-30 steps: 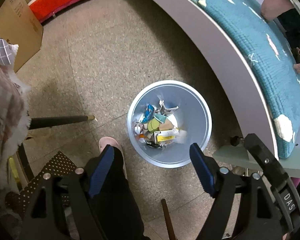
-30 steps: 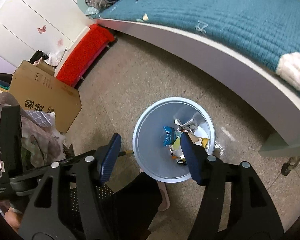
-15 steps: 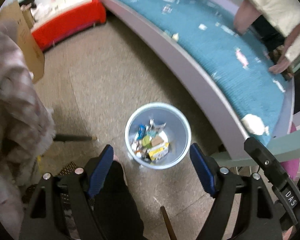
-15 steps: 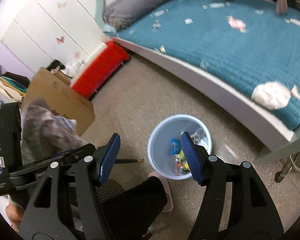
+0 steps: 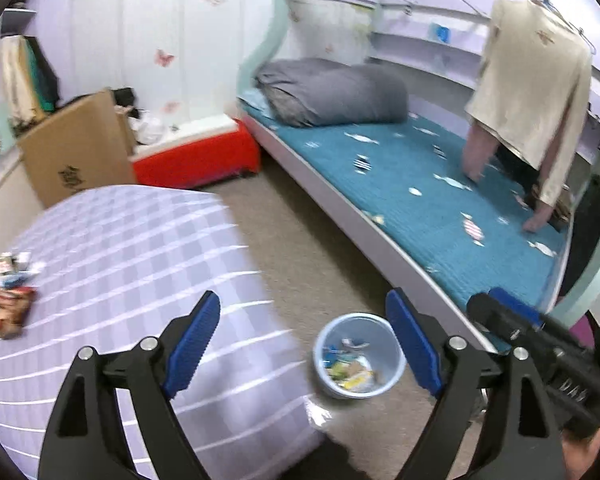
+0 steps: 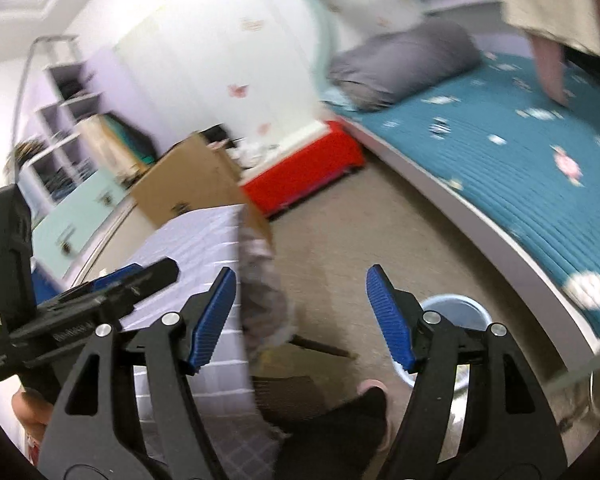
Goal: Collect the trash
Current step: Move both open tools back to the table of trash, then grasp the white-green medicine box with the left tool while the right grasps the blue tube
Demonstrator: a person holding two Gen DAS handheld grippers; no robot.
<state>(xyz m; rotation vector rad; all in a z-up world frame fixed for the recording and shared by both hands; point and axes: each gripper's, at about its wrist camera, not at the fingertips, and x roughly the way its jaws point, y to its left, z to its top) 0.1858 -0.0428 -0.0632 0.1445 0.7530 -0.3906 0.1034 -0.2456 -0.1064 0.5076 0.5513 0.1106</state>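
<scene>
A pale blue waste bin (image 5: pixel 359 355) stands on the floor below, with several bits of wrapper and paper inside. Its rim also shows in the right wrist view as the bin (image 6: pixel 456 307), partly behind a finger. Snack wrappers (image 5: pixel 9 295) lie on a lilac checked cloth (image 5: pixel 132 264) at the far left. My left gripper (image 5: pixel 306 340) hangs high above cloth and bin, its jaws opening with nothing between them. My right gripper (image 6: pixel 302 314) is also raised, jaws opening and empty. The other gripper's body (image 6: pixel 80 304) crosses the lower left of the right wrist view.
A bed with a teal cover (image 5: pixel 440 200) and a grey pillow (image 5: pixel 332 92) fills the right. A person in a cream top (image 5: pixel 532 92) leans on it. A red box (image 5: pixel 196 160) and a cardboard box (image 5: pixel 76 152) stand by the wall. A foot in a pink slipper (image 6: pixel 370 390) is below.
Both grippers rose and tilted up from just over the bin. The bin shrank to a small shape low in view, and the checked cloth with wrappers and the far wall came into sight.
</scene>
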